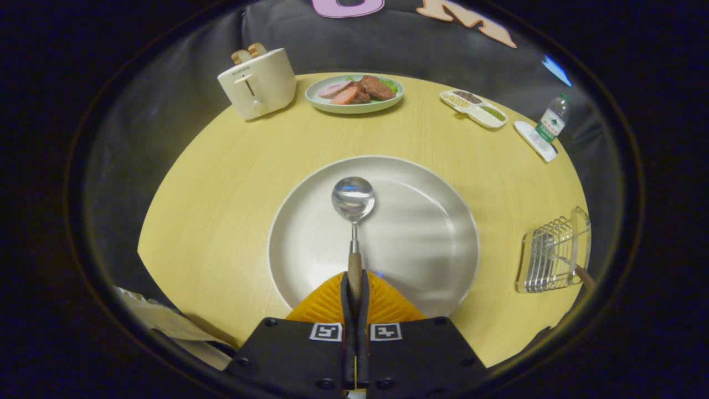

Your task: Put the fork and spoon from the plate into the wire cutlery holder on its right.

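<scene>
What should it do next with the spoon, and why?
Probably lift the spoon off the plate and carry it right toward the holder. The fingers look shut on its handle, bowl out ahead over the plate, and the holder stands at the table's right edge.

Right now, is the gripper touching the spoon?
Touching. The gripper view shows the gripper shut on the spoon, both fingers pressing its wooden handle, bowl over the plate.

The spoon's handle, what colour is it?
Brown, wood-like, below a shiny metal bowl; the spoon is pinched between the gripper's fingers in the gripper view.
</scene>
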Motion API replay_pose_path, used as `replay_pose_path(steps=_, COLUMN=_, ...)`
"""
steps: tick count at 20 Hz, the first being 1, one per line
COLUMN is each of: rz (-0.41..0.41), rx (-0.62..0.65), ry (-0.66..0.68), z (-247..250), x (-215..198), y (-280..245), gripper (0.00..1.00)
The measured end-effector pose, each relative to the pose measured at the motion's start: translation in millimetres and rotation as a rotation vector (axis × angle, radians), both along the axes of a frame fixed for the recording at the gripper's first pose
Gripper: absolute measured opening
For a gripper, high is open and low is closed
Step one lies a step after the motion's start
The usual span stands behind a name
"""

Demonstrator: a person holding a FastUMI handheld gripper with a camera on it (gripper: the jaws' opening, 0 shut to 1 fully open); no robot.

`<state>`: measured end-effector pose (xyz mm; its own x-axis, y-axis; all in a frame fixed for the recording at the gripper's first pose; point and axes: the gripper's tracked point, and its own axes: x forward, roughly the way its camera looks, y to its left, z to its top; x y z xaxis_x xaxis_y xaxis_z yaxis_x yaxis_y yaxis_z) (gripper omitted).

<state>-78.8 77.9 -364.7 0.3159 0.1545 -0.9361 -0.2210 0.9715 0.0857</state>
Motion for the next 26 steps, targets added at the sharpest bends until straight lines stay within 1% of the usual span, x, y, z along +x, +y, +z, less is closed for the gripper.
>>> replay_pose_path(steps=11, rz=0.020, rx=-0.036, ry=0.015, z=41, x=-2, y=-54, gripper=0.05)
replay_pose_path(steps=17, rz=-0.010, rx=-0.043, ry=0.030, z=60, x=-9, y=-83, gripper=0.05)
replay_pose_path(steps=26, rz=-0.054, rx=-0.066, ry=0.018, z=87, x=-3, y=-138, gripper=0.05)
